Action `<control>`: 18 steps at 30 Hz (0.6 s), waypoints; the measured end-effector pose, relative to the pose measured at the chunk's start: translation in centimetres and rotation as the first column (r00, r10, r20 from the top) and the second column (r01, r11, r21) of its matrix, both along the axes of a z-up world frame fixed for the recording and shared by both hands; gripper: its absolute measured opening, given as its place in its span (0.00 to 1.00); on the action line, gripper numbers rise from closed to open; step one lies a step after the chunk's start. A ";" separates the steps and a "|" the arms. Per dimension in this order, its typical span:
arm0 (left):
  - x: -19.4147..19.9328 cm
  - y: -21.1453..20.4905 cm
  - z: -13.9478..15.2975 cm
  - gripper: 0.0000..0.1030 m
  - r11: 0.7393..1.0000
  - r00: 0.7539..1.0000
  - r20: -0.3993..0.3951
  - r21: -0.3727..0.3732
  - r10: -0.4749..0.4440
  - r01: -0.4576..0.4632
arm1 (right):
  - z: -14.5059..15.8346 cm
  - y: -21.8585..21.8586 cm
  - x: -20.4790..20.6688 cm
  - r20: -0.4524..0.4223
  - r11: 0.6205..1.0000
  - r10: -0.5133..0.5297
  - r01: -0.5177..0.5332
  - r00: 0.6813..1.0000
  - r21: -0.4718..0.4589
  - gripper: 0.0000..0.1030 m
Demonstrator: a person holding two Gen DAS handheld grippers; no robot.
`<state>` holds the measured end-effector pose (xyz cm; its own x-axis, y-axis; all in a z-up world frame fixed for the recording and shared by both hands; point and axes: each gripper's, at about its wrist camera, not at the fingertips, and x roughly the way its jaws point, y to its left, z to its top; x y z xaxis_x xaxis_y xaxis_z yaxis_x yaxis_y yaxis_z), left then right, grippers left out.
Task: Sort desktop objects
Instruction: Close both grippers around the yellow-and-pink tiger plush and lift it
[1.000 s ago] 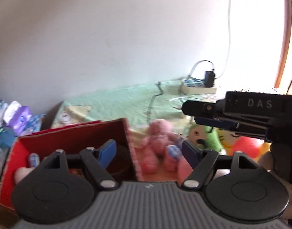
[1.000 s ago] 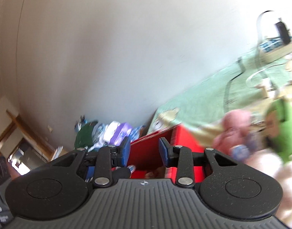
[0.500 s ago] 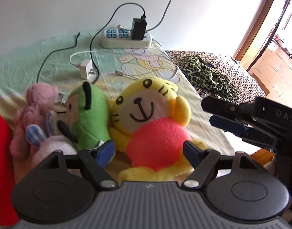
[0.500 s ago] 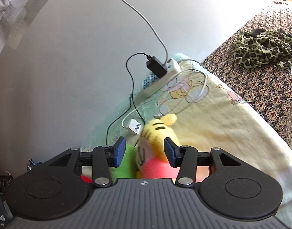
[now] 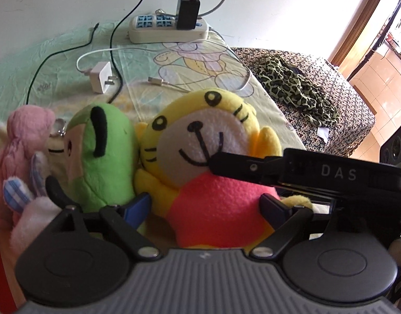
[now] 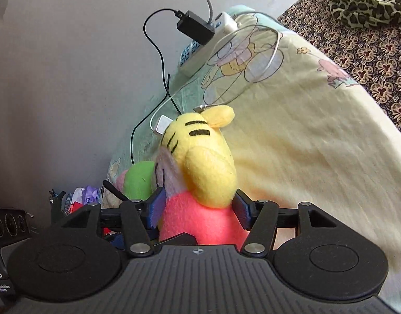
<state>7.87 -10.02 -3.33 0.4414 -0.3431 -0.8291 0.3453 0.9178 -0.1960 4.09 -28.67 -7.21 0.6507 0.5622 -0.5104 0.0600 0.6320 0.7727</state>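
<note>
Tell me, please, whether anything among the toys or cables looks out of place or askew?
Nothing is spilled or damaged. The white charger lies unplugged, prongs up, beside the power strip, its cable loose across the sheet. The tiger toy leans against the green toy.

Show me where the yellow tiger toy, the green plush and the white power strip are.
yellow tiger toy [image 5: 200, 141], left wrist view, on its white muzzle.
green plush [image 5: 108, 157], left wrist view, on its green hood.
white power strip [image 5: 166, 32], left wrist view, on its front side.
</note>
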 end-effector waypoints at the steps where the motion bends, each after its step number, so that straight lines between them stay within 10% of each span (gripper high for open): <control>1: 0.1 0.0 -0.1 0.89 1.000 1.000 -0.002 -0.003 0.001 -0.001 | -0.3 0.1 0.2 0.001 1.000 0.012 -0.012 1.000 0.007 0.58; 11: -2.2 -2.2 1.3 0.63 0.994 0.993 0.034 -0.004 -0.109 0.109 | 0.2 -1.4 -1.6 0.009 0.999 0.013 -0.013 1.000 0.032 0.43; 18: -5.9 -3.2 3.5 0.63 0.979 0.978 0.084 -0.059 -0.192 0.197 | 3.5 -1.8 -5.9 0.060 0.997 -0.005 0.010 0.998 -0.077 0.42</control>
